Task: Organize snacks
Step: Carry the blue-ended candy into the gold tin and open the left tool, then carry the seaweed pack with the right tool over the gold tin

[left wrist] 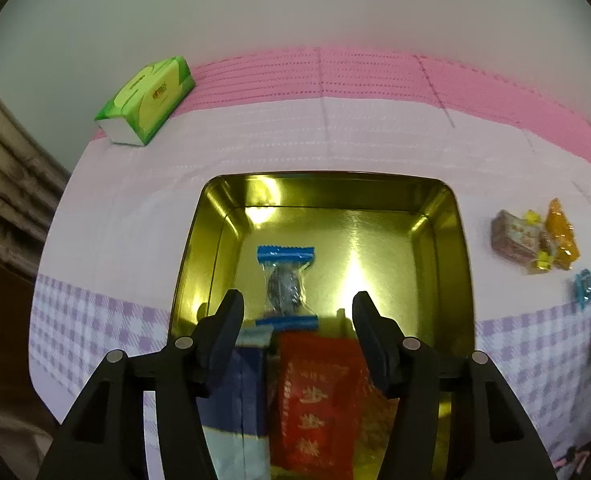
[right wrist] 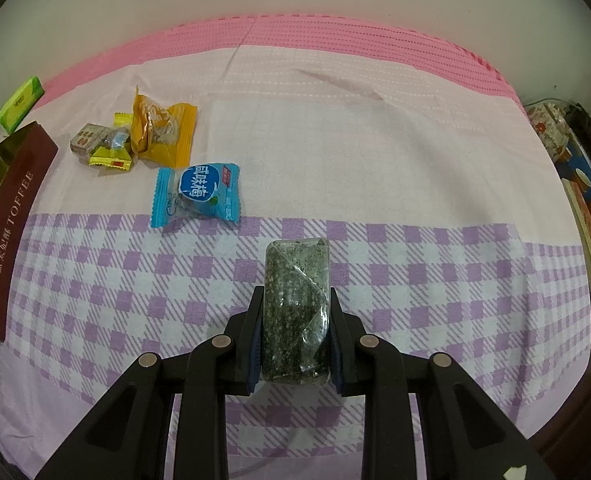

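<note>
Snacks are going into the gold square metal tin [left wrist: 447, 240]. The left gripper [left wrist: 297, 312] hangs above it, jaws about half apart and empty; a clear candy wrapper with blue crimped ends [left wrist: 286, 280] lies on the tin floor, a red foil packet [left wrist: 319, 400] at six o'clock from it. The right gripper [right wrist: 297, 320] is clamped on a clear-wrapped green-speckled bar [right wrist: 297, 280] over the checked cloth [right wrist: 455, 280]. At ten o'clock from the bar lies a blue plum-candy sachet [right wrist: 197, 194]. Judged next: carry the bar to the tin, whose maroon side [right wrist: 7, 220] shows at nine o'clock.
</note>
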Demonstrator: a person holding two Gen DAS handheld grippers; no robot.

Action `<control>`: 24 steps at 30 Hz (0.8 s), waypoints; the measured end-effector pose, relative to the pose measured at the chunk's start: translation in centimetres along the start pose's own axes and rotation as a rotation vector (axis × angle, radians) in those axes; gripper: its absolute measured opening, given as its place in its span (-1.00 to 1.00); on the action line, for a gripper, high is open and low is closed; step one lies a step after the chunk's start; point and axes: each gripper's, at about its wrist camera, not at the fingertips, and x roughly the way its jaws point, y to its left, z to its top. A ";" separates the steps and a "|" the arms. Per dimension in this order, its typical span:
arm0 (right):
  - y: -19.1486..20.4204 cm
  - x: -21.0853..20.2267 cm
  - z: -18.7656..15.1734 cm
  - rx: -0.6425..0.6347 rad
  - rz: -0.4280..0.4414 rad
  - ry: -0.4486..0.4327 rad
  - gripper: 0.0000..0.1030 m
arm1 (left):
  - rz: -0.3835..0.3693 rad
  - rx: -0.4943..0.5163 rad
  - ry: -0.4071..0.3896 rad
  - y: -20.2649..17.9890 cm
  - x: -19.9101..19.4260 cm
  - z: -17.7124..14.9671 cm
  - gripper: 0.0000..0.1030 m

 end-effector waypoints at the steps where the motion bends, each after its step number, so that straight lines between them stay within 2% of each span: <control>1: 0.0 0.0 0.0 0.000 -0.002 0.001 -0.52 | -0.002 0.000 -0.013 0.0 -0.5 -0.4 0.15; 13: -0.4 -0.2 -0.2 -0.018 -0.029 0.011 -0.53 | 0.048 0.024 -0.131 0.3 -4.9 -4.5 0.21; 18: -2.3 -0.9 -1.1 0.001 -0.007 0.027 -0.53 | 0.126 0.024 -0.177 0.7 -5.6 -5.8 0.24; 24: -4.6 -2.2 -2.4 -0.001 0.023 0.037 -0.53 | 0.110 -0.026 -0.175 2.4 -5.8 -6.9 0.25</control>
